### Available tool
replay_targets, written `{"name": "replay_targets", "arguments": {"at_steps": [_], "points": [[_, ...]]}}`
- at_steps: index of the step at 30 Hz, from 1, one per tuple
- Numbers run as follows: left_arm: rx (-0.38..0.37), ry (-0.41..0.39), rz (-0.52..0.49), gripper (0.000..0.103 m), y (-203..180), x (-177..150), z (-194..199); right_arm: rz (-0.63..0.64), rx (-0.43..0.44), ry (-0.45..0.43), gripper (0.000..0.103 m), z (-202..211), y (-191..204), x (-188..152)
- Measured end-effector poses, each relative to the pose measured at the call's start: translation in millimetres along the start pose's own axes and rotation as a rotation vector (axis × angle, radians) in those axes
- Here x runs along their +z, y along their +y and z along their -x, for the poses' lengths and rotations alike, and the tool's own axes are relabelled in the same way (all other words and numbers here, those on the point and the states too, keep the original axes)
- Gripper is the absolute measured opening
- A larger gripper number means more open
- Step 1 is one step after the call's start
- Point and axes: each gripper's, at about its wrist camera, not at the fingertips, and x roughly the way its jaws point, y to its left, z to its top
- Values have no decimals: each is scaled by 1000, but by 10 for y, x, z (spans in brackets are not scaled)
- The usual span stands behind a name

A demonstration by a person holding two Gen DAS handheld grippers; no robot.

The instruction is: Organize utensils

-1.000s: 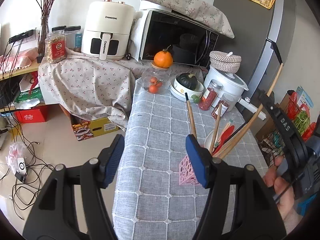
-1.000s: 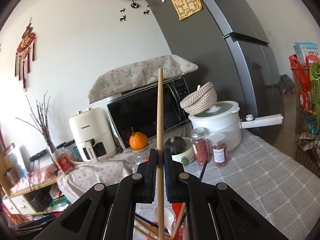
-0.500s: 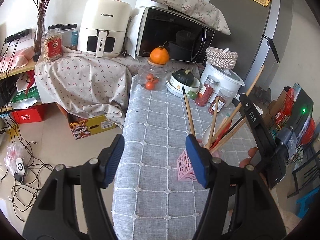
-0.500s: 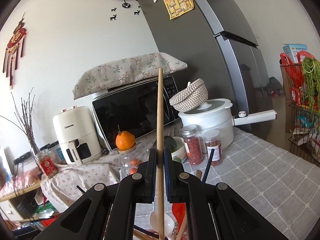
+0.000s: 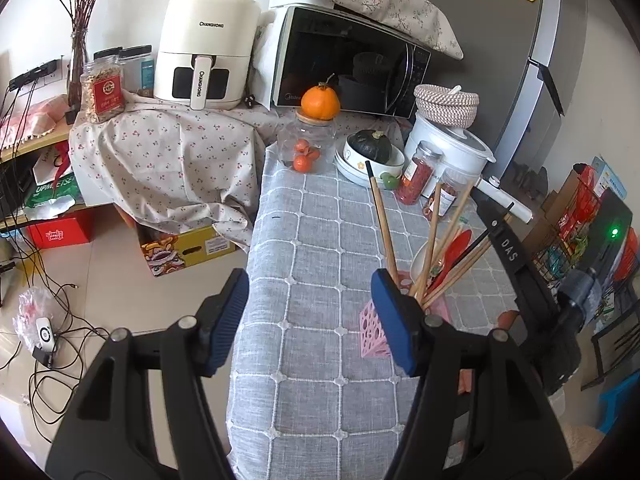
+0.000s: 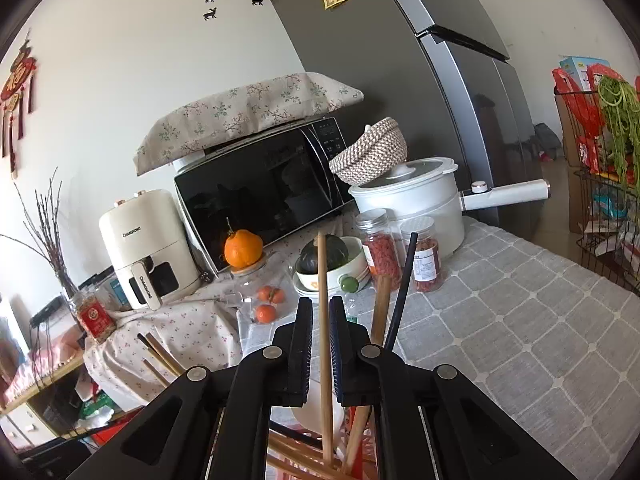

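R gripper (image 6: 320, 316), lower centre of the right wrist view: jaws are opening, a thin light wooden chopstick (image 6: 323, 320) between them, upright. A sliver of gap shows each side of the stick, so the pads don't seem to press it now. Stick's lower end runs down into the pink perforated plastic utensil holder (image 5: 374, 330), at the bottom edge of that view w/ other sticks. Next to it in the holder: a thicker wooden handle (image 6: 380, 308) and a black chopstick (image 6: 404, 288), both just right of the jaws, leaning slightly right.

L gripper (image 5: 310, 314), lower centre of the left wrist view: blue pads wide apart, nothing between them, hovering over the near end of the grey checked tablecloth (image 5: 320, 248). The holder sits just behind the right-hand pad, lower right of centre, bristling w/ wooden chopsticks (image 5: 382, 224), a red spatula (image 5: 454, 248) and a white spoon. R gripper's black body (image 5: 516, 264) shows at right of that view, above the holder.

Background, upper frame: cream air fryer (image 5: 204, 48), black microwave (image 5: 352, 60), white pot (image 6: 416, 204), orange (image 5: 320, 102).
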Motion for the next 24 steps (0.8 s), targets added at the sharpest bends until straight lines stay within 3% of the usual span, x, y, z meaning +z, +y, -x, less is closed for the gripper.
{"name": "replay_targets", "arguments": {"at_steps": [4, 6, 9, 13, 15, 21, 24], "points": [[-20, 35, -4, 64, -44, -37, -54, 18, 36, -14, 25, 136, -23, 150], [-32, 56, -11, 65, -83, -62, -84, 32, 49, -5, 38, 209, -61, 251], [-29, 78, -36, 70, -184, -111, -102, 61, 68, 22, 51, 305, -158, 421], [-14, 90, -72, 78, -366, -165, -81, 105, 62, 85, 57, 426, -349, 625], [-8, 92, -85, 81, -457, -179, -65, 124, 56, 109, 66, 503, -446, 706], [22, 125, -94, 84, -766, -229, -39, 219, 32, 190, 83, 777, -704, 895], [44, 110, -117, 86, -930, -260, 24, 261, 34, 261, 85, 877, -817, 909]]}}
